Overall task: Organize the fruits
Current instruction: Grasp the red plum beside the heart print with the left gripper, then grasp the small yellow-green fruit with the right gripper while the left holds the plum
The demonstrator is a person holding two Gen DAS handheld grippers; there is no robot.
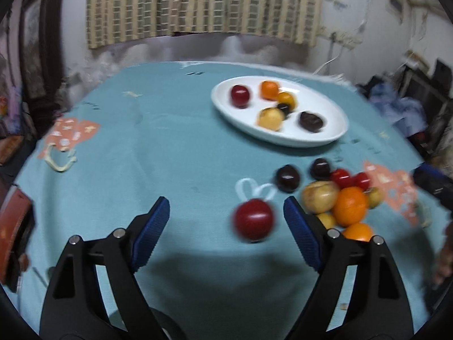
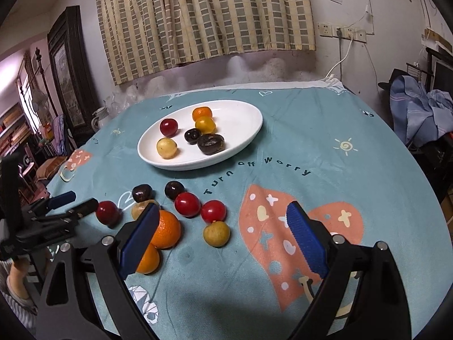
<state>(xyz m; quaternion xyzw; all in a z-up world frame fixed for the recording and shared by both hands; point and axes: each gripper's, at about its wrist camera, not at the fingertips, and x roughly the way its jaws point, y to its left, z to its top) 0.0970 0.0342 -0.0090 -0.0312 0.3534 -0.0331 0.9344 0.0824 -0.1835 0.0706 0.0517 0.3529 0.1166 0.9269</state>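
A white oval plate (image 1: 325, 138) (image 2: 243, 141) holds several fruits: red, orange, yellow and dark ones. A loose pile of fruit lies on the teal cloth nearer me: oranges (image 1: 349, 205) (image 2: 167, 229), red fruits (image 2: 187, 204), dark ones (image 2: 142, 193) and yellowish ones (image 2: 216, 233). A dark red fruit (image 1: 254, 219) (image 2: 107, 212) lies apart from the pile. My left gripper (image 1: 226, 212) (image 2: 73, 202) is open, its jaws wide, with that red fruit between them nearer the right finger, untouched. My right gripper (image 2: 223, 215) is open and empty above the pile's right side.
The round table wears a teal cloth (image 2: 311, 130) with orange patches and printed words. A curtain and wall stand behind it. Clothes on a chair (image 2: 419, 113) are at the right, a dark framed picture (image 2: 70, 65) at the left. A reddish box (image 1: 14, 226) lies at the table's left edge.
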